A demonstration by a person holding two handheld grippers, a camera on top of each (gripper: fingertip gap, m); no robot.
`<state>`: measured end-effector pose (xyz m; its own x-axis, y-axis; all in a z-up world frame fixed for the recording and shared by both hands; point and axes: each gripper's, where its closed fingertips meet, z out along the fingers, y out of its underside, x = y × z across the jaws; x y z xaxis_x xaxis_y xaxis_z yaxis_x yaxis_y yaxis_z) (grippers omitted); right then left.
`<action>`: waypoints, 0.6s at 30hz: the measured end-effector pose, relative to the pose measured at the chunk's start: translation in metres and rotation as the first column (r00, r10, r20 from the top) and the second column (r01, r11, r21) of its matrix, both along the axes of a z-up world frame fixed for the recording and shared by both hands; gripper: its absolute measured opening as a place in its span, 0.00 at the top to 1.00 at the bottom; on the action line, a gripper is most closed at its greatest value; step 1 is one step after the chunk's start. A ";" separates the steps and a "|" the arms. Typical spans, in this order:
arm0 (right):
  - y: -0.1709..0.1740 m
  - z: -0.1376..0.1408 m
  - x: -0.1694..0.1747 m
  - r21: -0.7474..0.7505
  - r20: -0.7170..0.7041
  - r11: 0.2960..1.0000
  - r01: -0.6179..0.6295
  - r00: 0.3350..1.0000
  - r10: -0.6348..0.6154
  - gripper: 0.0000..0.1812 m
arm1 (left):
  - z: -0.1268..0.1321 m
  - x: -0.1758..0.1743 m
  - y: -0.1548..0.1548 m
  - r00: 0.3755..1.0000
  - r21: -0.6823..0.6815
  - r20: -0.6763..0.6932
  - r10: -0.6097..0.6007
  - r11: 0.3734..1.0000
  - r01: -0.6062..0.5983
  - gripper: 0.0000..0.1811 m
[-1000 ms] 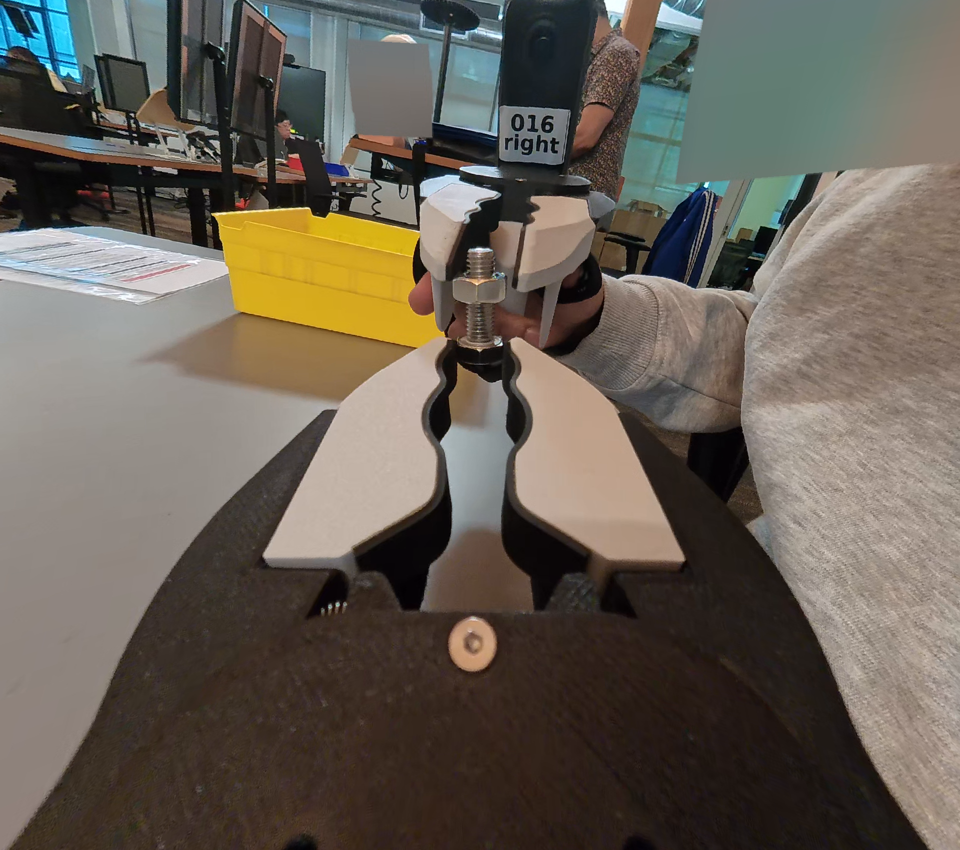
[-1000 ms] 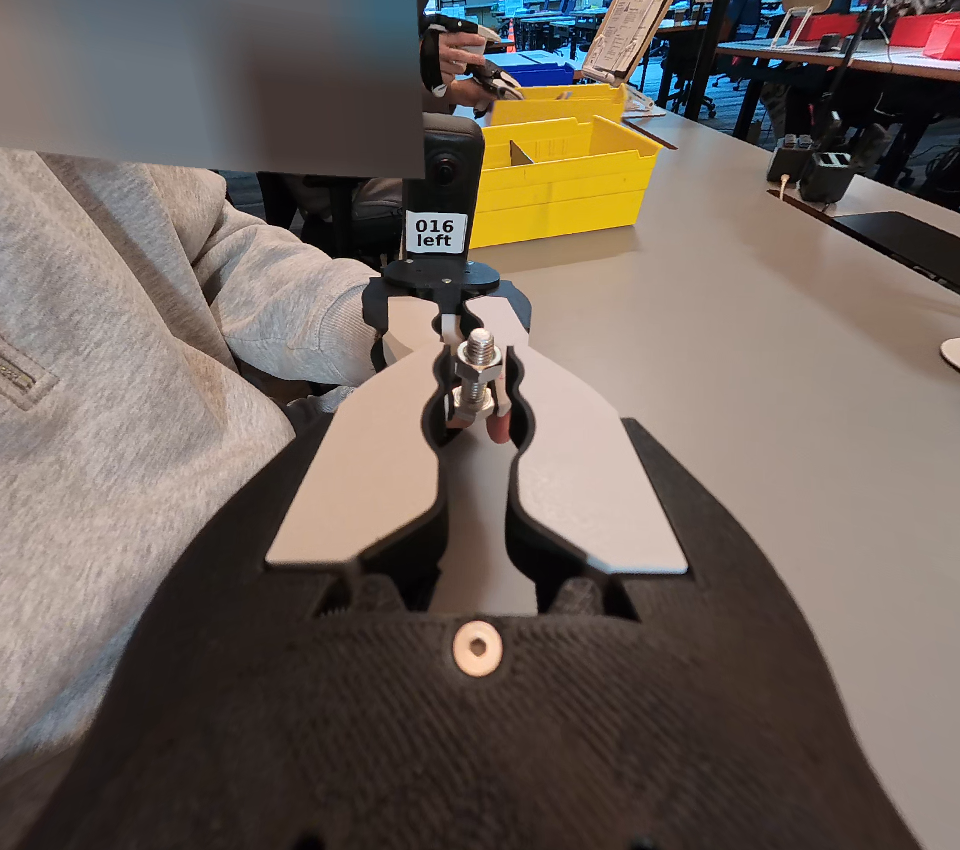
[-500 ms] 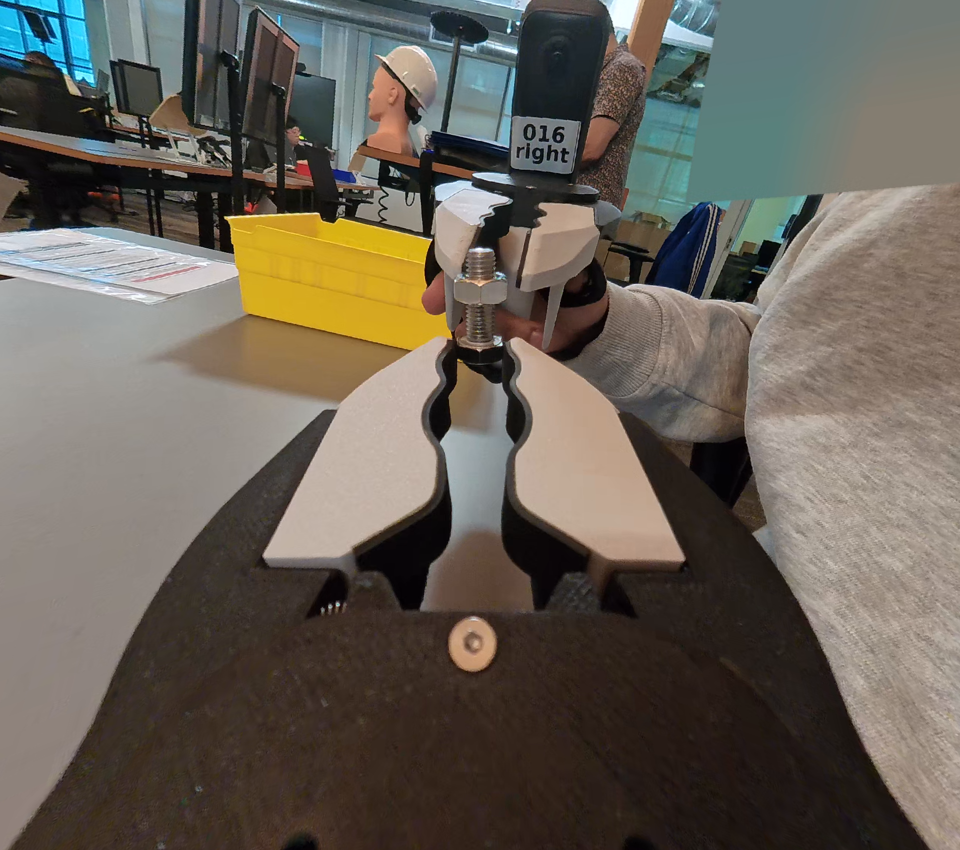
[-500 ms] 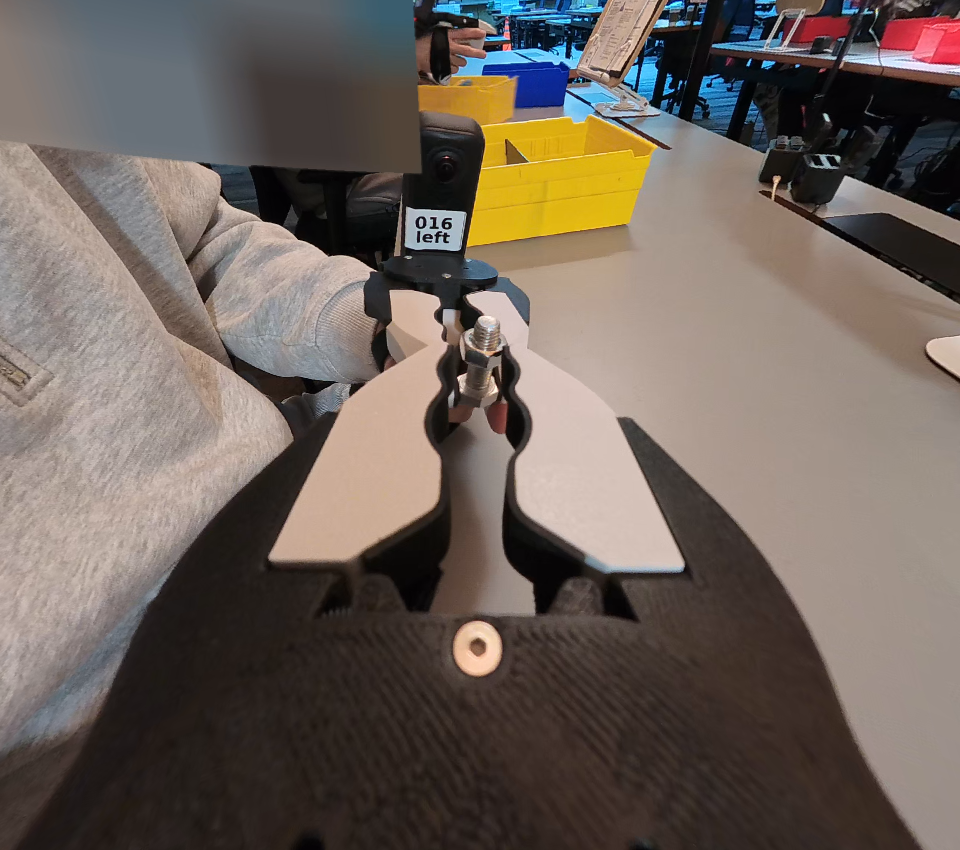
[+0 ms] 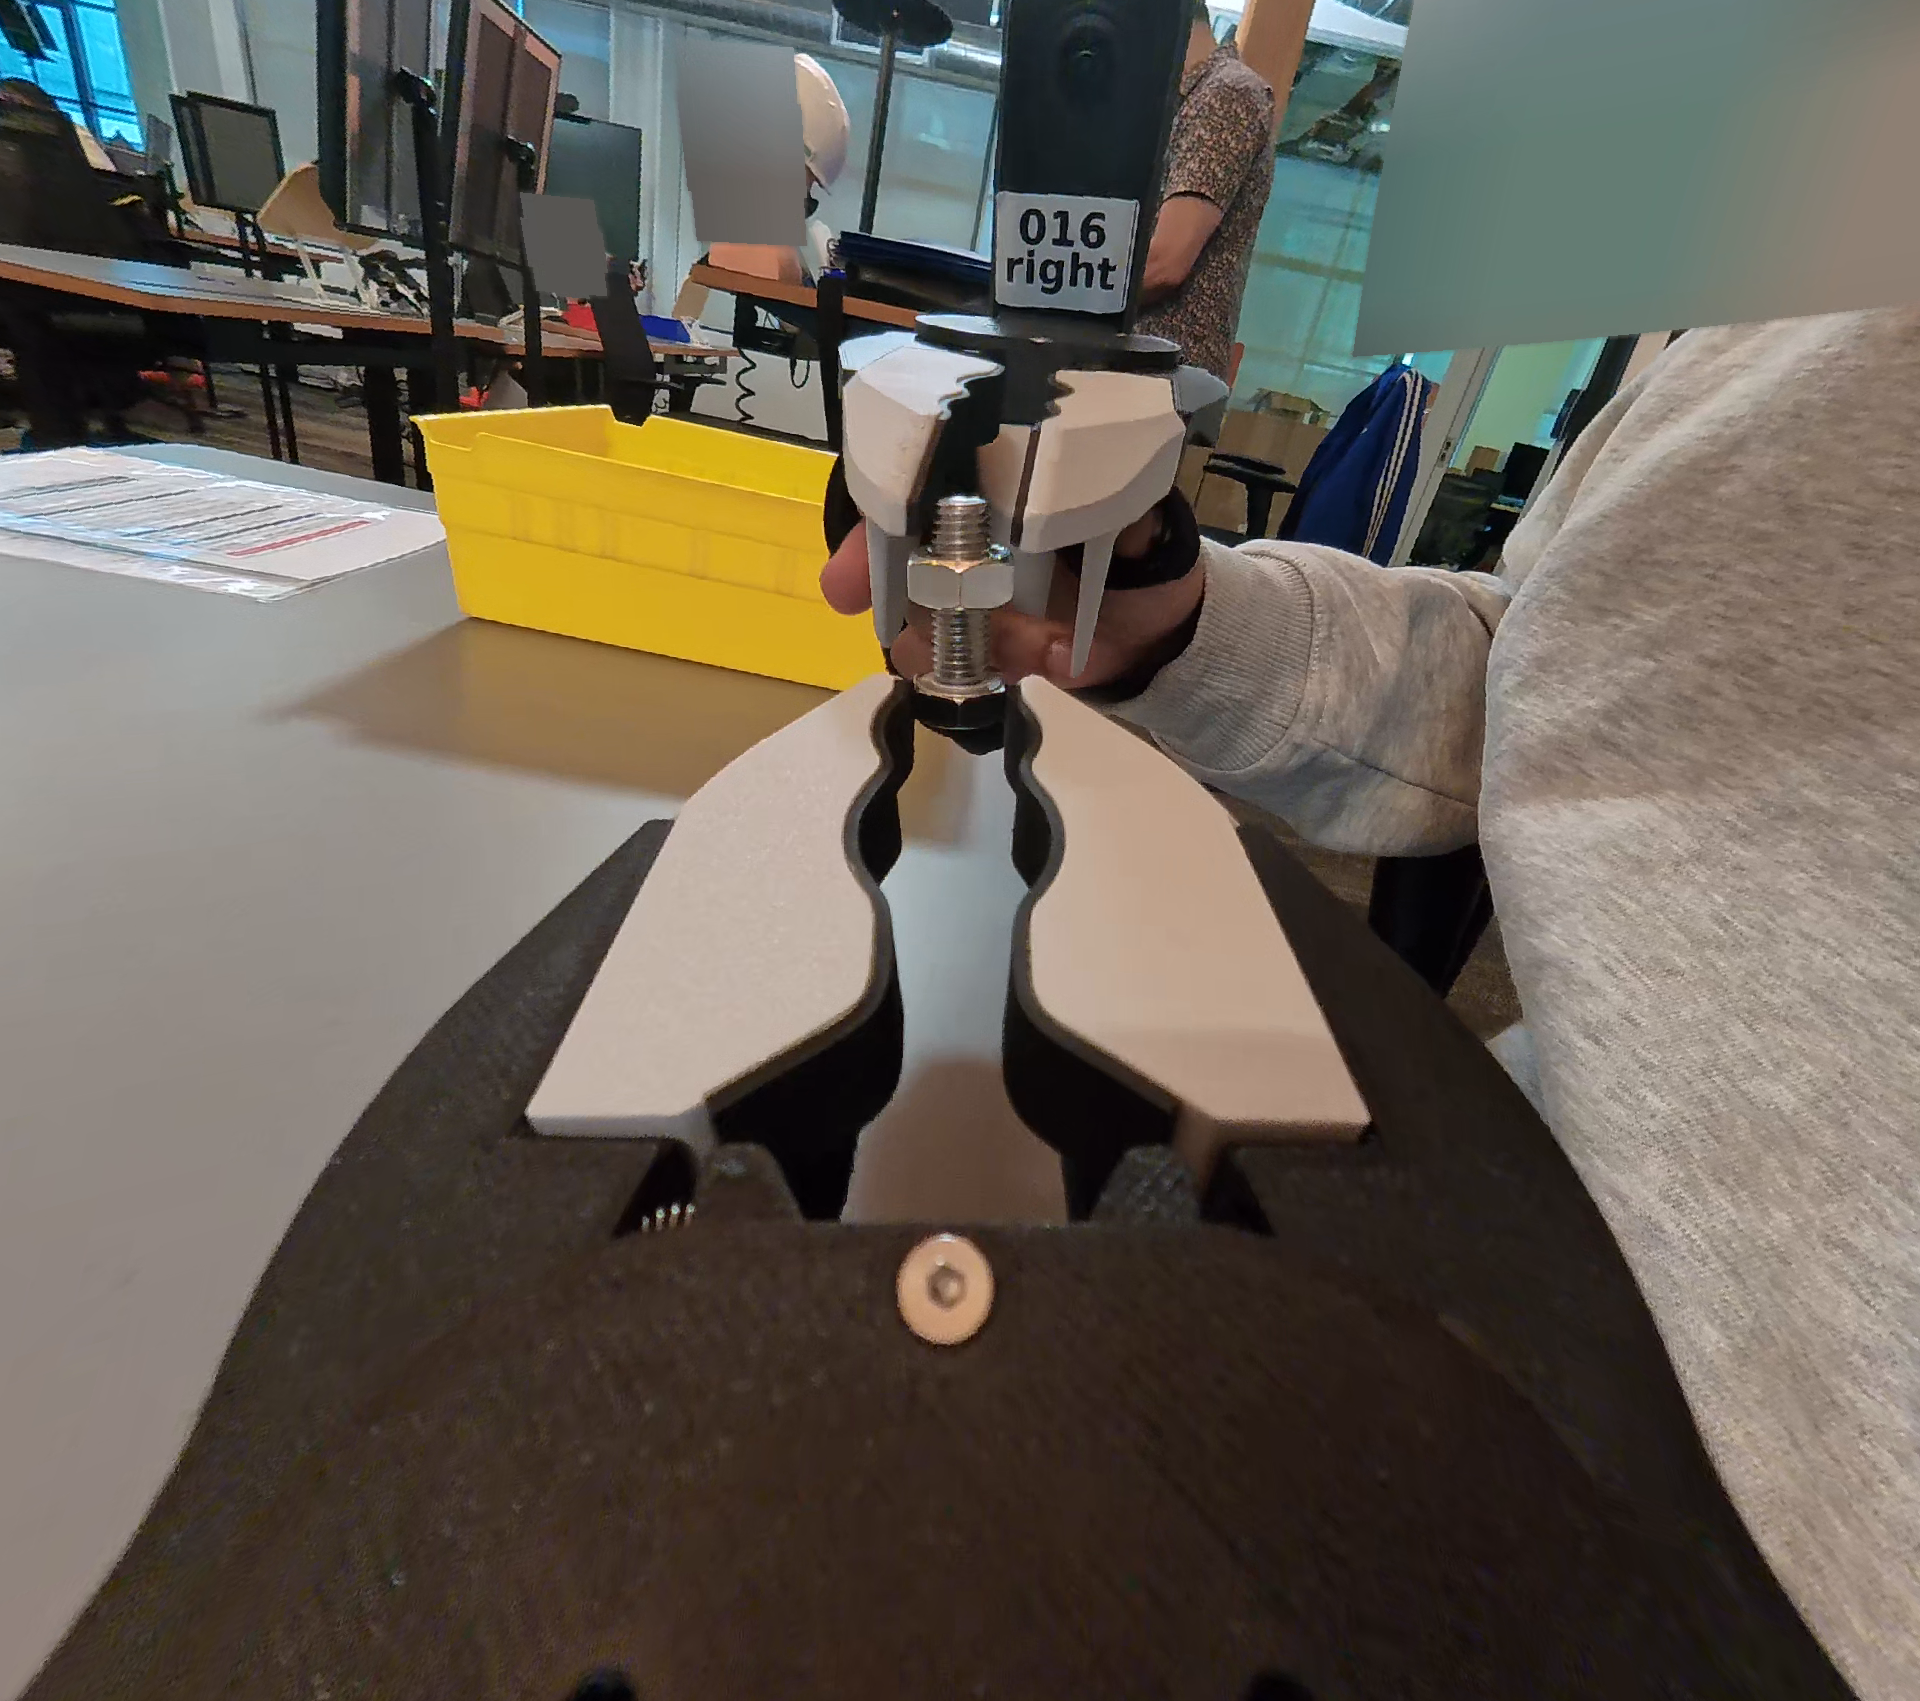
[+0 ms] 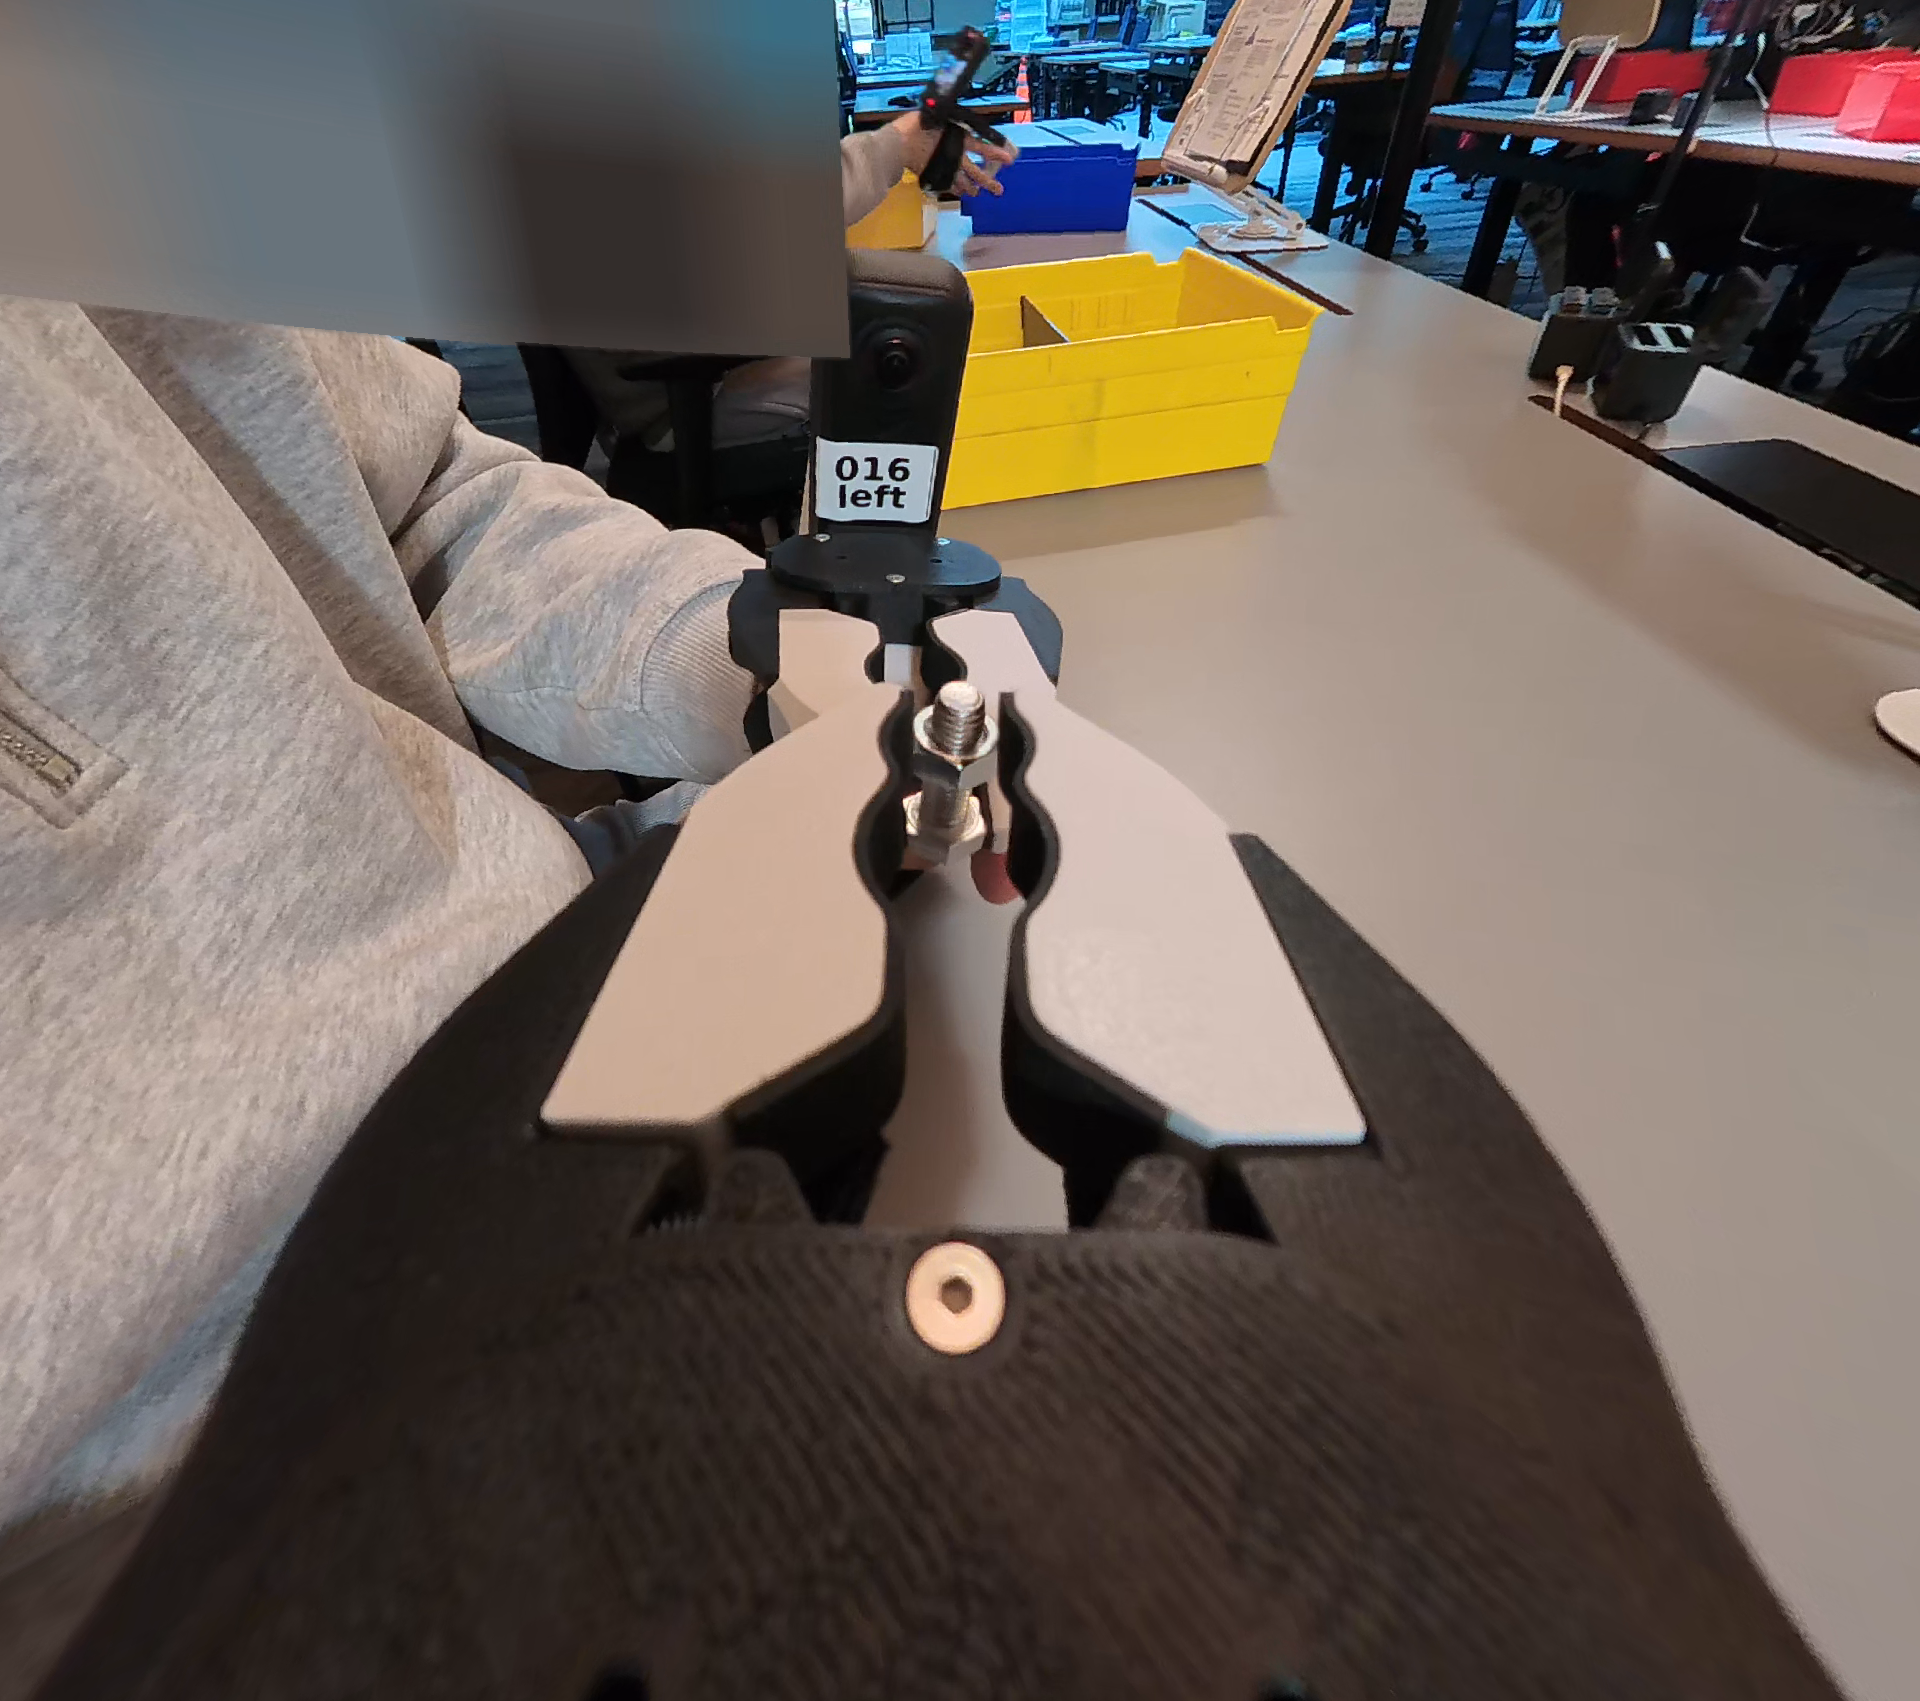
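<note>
The left gripper [image 5: 951, 701] is closed on the head end of a steel bolt [image 5: 961, 602], which stands upright above the grey counter [image 5: 260, 820]. The right gripper [image 6: 951, 752] faces it and is closed on the hex nut [image 6: 951, 742] threaded on the bolt's shaft. Against the frames of a second ago, the nut sits a little lower on the thread in the left wrist view, with more bare thread above it, and the right gripper's body appears tilted further over. A yellow bin [image 5: 644, 529] stands on the counter behind the grippers; a second, divided yellow bin [image 6: 1122, 384] shows in the right wrist view.
</note>
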<state>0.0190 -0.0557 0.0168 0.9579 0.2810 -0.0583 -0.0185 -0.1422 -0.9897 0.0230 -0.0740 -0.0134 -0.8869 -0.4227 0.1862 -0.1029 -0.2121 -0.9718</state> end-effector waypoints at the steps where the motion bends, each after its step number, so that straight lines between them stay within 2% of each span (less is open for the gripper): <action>1: 0.000 0.000 0.000 0.000 -0.001 1.000 -0.002 1.000 0.002 0.92 | 0.000 0.000 0.000 1.000 0.001 0.000 -0.002 1.000 0.002 0.91; 18: 0.002 -0.002 -0.002 -0.001 -0.003 1.000 -0.003 1.000 0.003 0.95 | 0.000 -0.001 -0.001 1.000 0.008 0.006 0.000 1.000 0.000 0.91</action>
